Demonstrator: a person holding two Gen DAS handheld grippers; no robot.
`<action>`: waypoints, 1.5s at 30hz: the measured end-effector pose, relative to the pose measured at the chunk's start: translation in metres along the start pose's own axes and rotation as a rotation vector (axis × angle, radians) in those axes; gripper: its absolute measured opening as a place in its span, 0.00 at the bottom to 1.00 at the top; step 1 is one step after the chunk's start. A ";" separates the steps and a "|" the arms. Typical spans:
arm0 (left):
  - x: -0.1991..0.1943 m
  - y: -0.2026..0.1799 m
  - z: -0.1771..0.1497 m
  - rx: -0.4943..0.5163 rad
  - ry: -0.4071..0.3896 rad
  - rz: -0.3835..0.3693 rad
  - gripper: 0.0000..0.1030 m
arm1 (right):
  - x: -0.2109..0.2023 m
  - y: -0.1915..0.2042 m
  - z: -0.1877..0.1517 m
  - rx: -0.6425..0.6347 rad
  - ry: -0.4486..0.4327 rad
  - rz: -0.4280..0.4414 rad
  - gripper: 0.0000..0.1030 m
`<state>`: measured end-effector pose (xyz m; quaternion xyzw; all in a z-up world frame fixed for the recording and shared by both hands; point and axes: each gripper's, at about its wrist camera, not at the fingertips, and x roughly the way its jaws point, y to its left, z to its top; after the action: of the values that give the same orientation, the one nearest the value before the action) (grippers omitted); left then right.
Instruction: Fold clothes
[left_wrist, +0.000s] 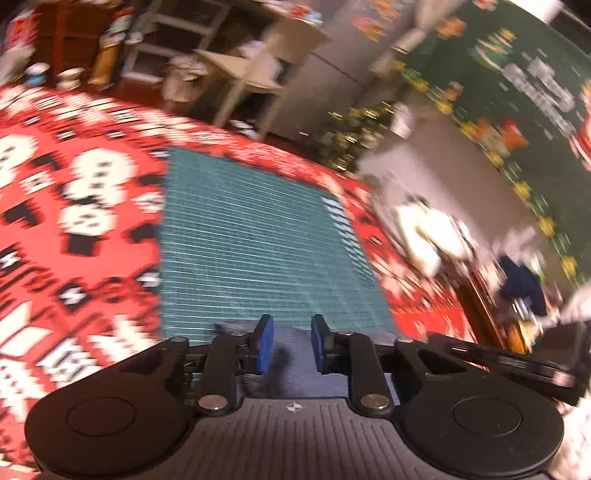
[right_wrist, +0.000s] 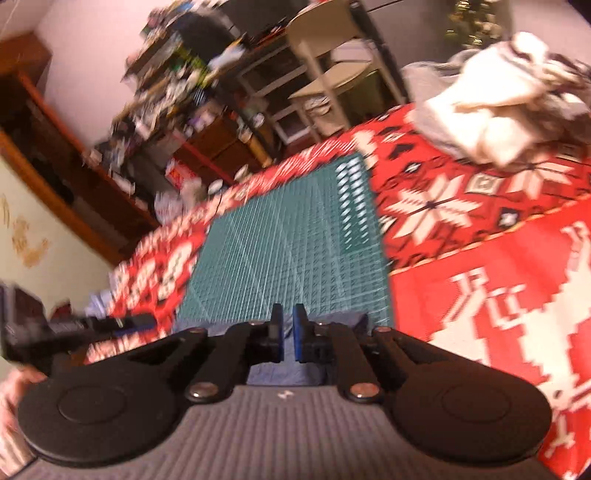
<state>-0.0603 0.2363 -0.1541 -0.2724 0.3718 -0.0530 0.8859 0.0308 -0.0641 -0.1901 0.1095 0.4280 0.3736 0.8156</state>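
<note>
Blue garment (left_wrist: 295, 369) lies at the green mat's (left_wrist: 258, 240) near edge. Left claw (left_wrist: 291, 345) spread; right claw (right_wrist: 287, 338) nearly pressed together, holding nothing visible (frames blurred). You should pinch both corners evenly.

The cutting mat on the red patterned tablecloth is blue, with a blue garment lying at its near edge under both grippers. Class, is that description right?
Not quite. The cutting mat is green with a white grid, not blue; the left wrist view shows it plainly, and so does the right. The rest stands: it lies on the red patterned tablecloth, and the blue garment lies at its near edge under the left gripper and right gripper.
</note>
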 end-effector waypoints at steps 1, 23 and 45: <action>0.002 0.000 -0.003 0.013 0.003 0.005 0.16 | 0.005 0.004 -0.003 -0.022 0.018 -0.022 0.07; 0.016 -0.030 -0.012 0.218 -0.039 0.039 0.03 | -0.012 0.018 -0.012 -0.184 -0.019 -0.129 0.12; 0.027 0.006 -0.019 0.172 -0.026 0.061 0.03 | 0.009 -0.006 -0.021 -0.159 0.024 -0.187 0.00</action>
<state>-0.0544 0.2251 -0.1853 -0.1845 0.3626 -0.0543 0.9119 0.0206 -0.0647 -0.2111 -0.0005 0.4153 0.3298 0.8478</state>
